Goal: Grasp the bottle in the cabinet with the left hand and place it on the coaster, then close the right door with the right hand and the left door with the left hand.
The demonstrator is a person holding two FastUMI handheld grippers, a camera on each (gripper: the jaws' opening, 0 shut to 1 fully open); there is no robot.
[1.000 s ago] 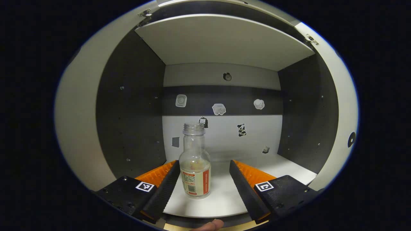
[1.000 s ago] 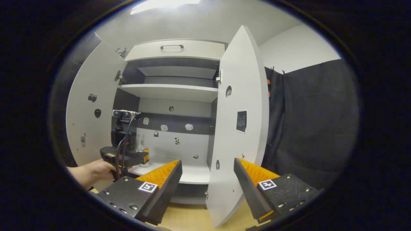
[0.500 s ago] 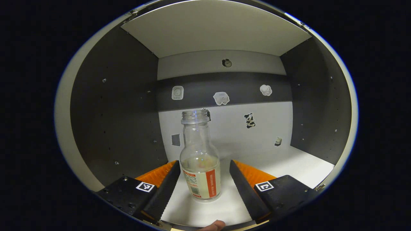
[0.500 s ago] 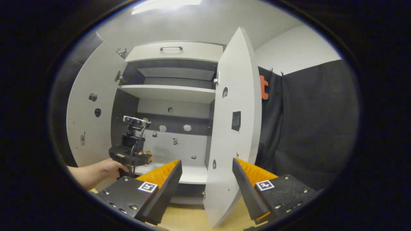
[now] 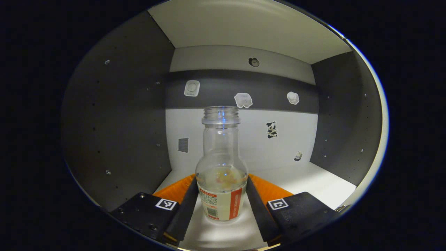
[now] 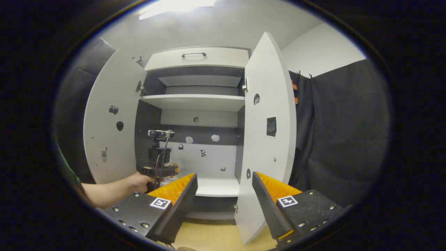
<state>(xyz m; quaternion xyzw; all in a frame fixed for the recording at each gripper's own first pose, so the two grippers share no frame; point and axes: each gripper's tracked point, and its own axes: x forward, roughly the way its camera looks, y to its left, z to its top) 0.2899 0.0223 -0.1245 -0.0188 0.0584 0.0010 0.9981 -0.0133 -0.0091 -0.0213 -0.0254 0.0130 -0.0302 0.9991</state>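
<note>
Clear glass, uncapped, with a white-and-orange label: one bottle stands upright on the white cabinet shelf, between the left gripper's two fingers. Both fingers lie against its labelled lower body. The right gripper is spread wide, holding nothing, facing two open white cabinet doors.

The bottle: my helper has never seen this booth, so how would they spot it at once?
Look in the open cabinet, on its lowest shelf, towards the left. The bottle stands upright between the left gripper fingers: clear glass, no cap, labelled low down, unlike the flat stickers behind.
</note>
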